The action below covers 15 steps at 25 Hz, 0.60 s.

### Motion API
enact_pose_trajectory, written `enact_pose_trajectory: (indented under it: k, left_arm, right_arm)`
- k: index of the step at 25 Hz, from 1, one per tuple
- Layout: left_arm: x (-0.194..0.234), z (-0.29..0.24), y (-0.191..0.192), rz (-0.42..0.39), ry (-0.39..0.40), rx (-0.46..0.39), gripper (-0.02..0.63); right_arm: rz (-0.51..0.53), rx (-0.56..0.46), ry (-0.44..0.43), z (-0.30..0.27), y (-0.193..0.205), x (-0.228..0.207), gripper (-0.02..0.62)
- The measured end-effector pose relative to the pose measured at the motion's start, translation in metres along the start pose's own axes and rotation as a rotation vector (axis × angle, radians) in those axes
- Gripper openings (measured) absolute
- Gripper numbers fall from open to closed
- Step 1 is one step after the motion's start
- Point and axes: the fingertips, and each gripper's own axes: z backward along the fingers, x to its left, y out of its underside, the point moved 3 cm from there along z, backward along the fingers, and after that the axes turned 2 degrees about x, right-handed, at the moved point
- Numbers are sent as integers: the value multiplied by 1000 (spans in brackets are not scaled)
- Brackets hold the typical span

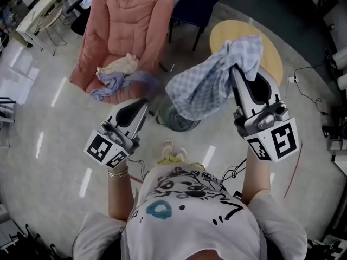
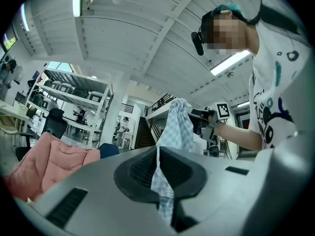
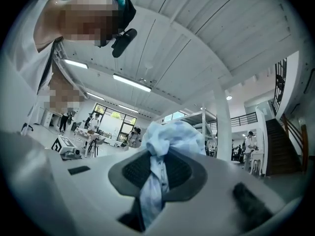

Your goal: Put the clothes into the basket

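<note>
1. Blue-and-white checked cloth (image 1: pixel 209 85) hangs bunched in mid-air in the head view. Its top is clamped in the right gripper (image 1: pixel 234 69), in front of a round pale wooden table (image 1: pixel 271 58). The left gripper (image 1: pixel 144 104) sits lower, just beside the cloth's lower left edge. Each gripper's cube carries black-and-white square markers, which are patterns rather than words. The person's white T-shirt (image 1: pixel 190 210) bears a black cartoon drawing with a teal shape. A grey round basket-like tub (image 1: pixel 181 122) stands on the floor, partly hidden behind the cloth. I cannot tell whether it is the basket. A cream and lavender pile of clothes (image 1: pixel 116 69) lies on a pink padded armchair (image 1: pixel 116 23), well apart from the tub.

2. The left gripper view shows that gripper's jaws drawn together. A thin strip of the checked cloth is pinched in the slit between its dark ribbed pads (image 2: pixel 140 168). The cloth rises from there to the right gripper. The pink armchair lies low at the left.

3. The right gripper view shows its jaws nearly closed on a twisted neck of the cloth. A puff of fabric bulges above the pads and a tail trails below them.
</note>
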Motion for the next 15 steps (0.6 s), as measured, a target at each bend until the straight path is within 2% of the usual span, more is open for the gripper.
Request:
enact_pose_trajectory:
  k: [5,10,15]
  left_arm:
    - [-6,12,5,3,-11,17,26]
    - [-4,14,-5,-11,19,24,26]
    - [13,13,-25,-42,51,4,26]
  right_arm:
    - [-35,-2,-23,1,7,20,75]
    - [-51,15,8,9,14,30,75]
    - [-14,18,35,7,1,40,75]
